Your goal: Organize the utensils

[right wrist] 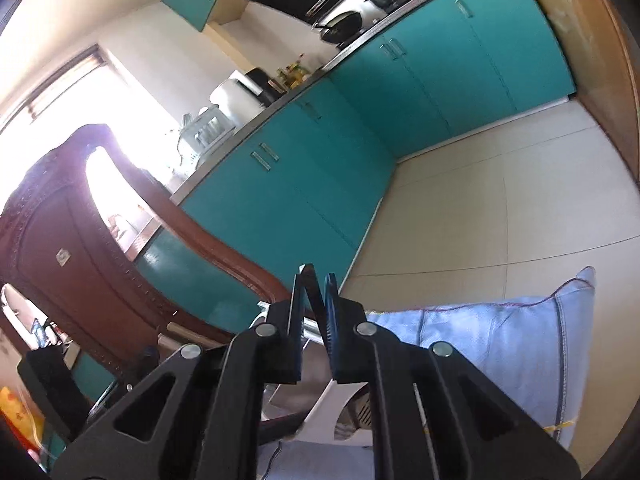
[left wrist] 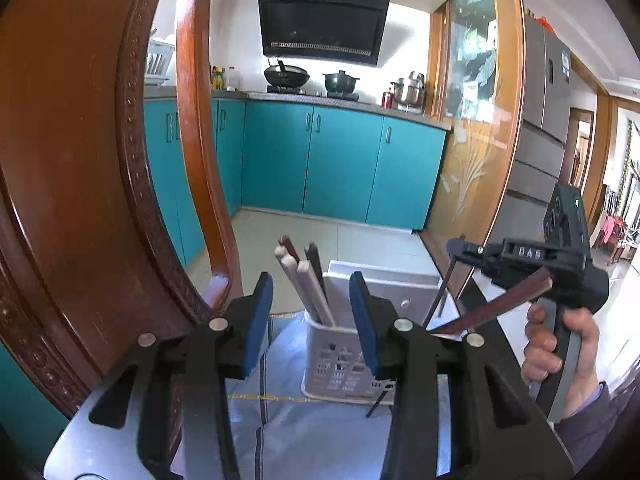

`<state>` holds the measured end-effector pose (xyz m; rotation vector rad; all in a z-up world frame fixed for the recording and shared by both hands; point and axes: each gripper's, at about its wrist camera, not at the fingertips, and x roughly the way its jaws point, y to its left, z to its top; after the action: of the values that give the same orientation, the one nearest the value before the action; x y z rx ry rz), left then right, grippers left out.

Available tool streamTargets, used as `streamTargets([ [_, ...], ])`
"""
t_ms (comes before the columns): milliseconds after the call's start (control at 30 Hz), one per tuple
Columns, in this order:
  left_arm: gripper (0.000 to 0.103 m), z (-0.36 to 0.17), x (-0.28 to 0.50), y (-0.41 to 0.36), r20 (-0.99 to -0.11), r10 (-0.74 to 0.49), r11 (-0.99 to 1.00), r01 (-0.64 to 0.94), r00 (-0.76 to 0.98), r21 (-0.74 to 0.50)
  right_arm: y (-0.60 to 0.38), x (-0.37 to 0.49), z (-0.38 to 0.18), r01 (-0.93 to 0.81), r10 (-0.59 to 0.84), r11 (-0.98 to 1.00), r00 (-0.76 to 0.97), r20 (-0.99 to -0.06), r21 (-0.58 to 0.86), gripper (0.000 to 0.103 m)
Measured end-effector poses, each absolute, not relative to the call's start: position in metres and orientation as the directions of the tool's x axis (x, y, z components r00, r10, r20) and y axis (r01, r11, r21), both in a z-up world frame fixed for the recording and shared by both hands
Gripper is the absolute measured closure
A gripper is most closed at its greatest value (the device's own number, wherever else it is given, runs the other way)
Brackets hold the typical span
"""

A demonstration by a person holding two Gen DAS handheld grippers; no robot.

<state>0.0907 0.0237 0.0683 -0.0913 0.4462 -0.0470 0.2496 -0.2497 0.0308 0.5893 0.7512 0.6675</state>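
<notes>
A white perforated utensil holder (left wrist: 340,360) stands on a light blue cloth (left wrist: 296,432), with several beige and dark chopsticks (left wrist: 304,280) upright in it. My left gripper (left wrist: 312,320) is open and empty, its blue pads either side of the holder, just in front of it. My right gripper (left wrist: 460,252) is held by a hand at the right, above and right of the holder, shut on a dark thin chopstick (left wrist: 442,288) that hangs down. In the right wrist view my right gripper (right wrist: 318,280) is nearly closed on a dark stick; the white holder (right wrist: 320,412) lies below it.
A carved brown wooden chair back (left wrist: 80,180) stands close on the left. A dark reddish flat stick (left wrist: 500,308) lies slanted by the right gripper. Teal kitchen cabinets (left wrist: 340,160) and tiled floor (right wrist: 500,200) lie beyond. The cloth (right wrist: 500,344) covers the table.
</notes>
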Motion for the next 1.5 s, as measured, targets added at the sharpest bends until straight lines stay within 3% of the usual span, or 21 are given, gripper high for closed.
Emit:
streamTargets([
  [400,0.063,0.052,0.102,0.018,-0.483,-0.076,0.995,0.037,0.872,-0.089,-0.281,0.217,0.077,-0.366,0.659,0.633,0.718,-0.226,0.682,0.092],
  [600,0.063,0.049,0.100,0.019,-0.489,-0.071,0.996,0.034,0.869,-0.085,-0.268,0.207,0.080,-0.419,0.676,0.677,0.679,-0.286,0.605,0.090],
  [700,0.061,0.050,0.097,0.023,-0.482,-0.066,0.996,0.028,0.874,-0.087,-0.266,0.197,0.083,-0.436,0.670,0.698,0.677,-0.304,0.568,0.082],
  [767,0.061,0.051,0.093,0.025,-0.474,-0.064,0.996,0.026,0.878,-0.085,-0.266,0.187,0.090,-0.444,0.658,0.714,0.690,-0.302,0.541,0.068],
  [933,0.059,0.053,0.075,0.028,-0.444,-0.026,0.999,0.003,0.896,-0.051,-0.278,0.139,0.114,-0.408,0.551,0.798,0.791,-0.266,0.443,0.047],
  [1167,0.031,0.052,0.037,0.018,-0.386,0.042,0.999,-0.028,0.921,0.043,-0.258,0.041,0.089,-0.290,0.331,0.939,0.907,-0.261,0.183,0.007],
  [1333,0.018,0.042,0.002,0.001,-0.337,0.079,0.990,-0.034,0.938,0.137,-0.232,-0.001,0.049,-0.238,0.246,0.969,0.904,-0.350,0.066,0.003],
  [1500,0.007,0.032,-0.029,-0.009,-0.322,0.068,0.982,-0.006,0.944,0.191,-0.223,-0.033,0.040,-0.147,0.138,0.989,0.946,-0.292,-0.008,0.003],
])
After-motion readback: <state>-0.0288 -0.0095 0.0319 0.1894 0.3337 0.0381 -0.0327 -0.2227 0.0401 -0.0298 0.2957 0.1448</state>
